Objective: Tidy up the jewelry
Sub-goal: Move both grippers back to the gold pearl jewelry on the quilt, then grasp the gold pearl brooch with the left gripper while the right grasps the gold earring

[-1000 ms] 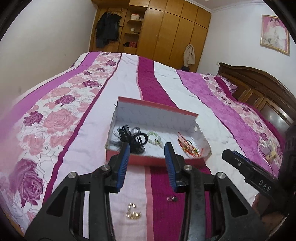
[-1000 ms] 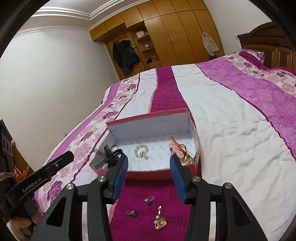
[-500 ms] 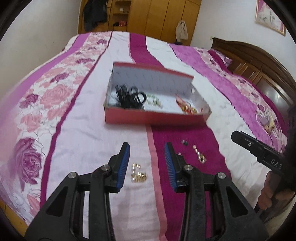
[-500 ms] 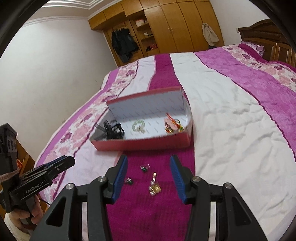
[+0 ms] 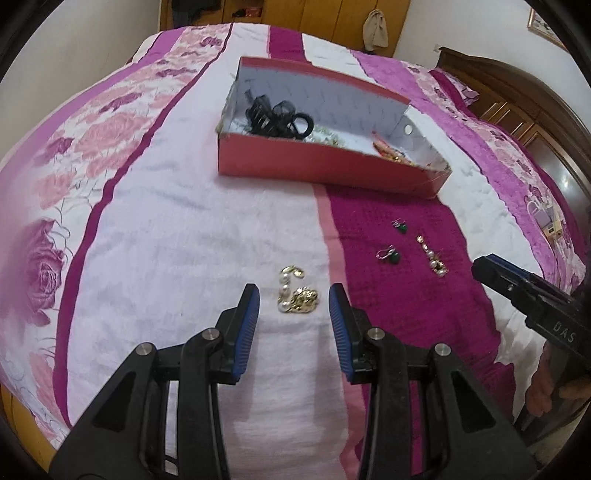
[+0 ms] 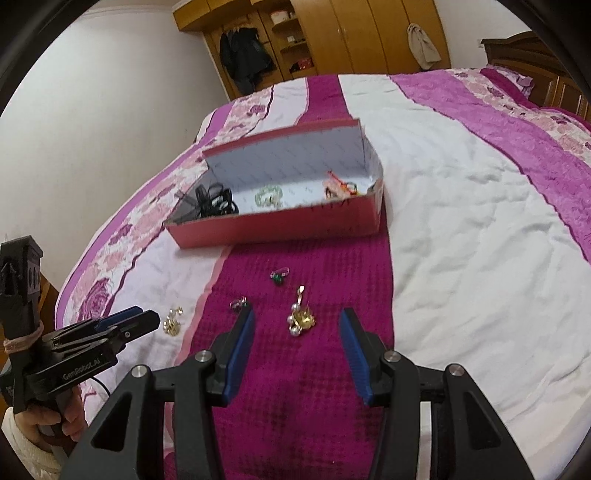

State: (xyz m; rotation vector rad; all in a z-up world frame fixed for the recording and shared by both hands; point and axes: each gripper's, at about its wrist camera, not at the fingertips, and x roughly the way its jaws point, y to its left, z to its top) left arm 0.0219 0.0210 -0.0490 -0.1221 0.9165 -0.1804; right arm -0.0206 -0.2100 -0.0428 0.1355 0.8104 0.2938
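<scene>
A red box [image 5: 325, 168] [image 6: 280, 225] lies on the bed with black hair ties [image 5: 277, 116] [image 6: 212, 199], a pale green bracelet [image 6: 269, 195] and an orange-red piece [image 6: 341, 186] inside. Loose on the cover lie a gold-and-pearl earring [image 5: 297, 293] [image 6: 173, 322], a second gold-and-pearl earring [image 5: 433, 256] [image 6: 301, 316] and two green-stone earrings [image 5: 400, 226] [image 5: 389, 255] [image 6: 279, 276] [image 6: 238, 303]. My left gripper [image 5: 293, 295] is open, its fingers either side of the first gold earring without touching it. My right gripper [image 6: 297, 321] is open around the second.
The bed cover [image 5: 184, 229] has white, magenta and pink floral stripes. A wooden headboard [image 5: 517, 96] stands at the right, wardrobes [image 6: 351, 33] at the back wall. A hand [image 6: 48, 417] holds the left gripper's handle low at the left of the right wrist view.
Both grippers have sunk and tilted down toward the cover. The loose earrings now lie between their fingertips, and the box sits higher in both views.
</scene>
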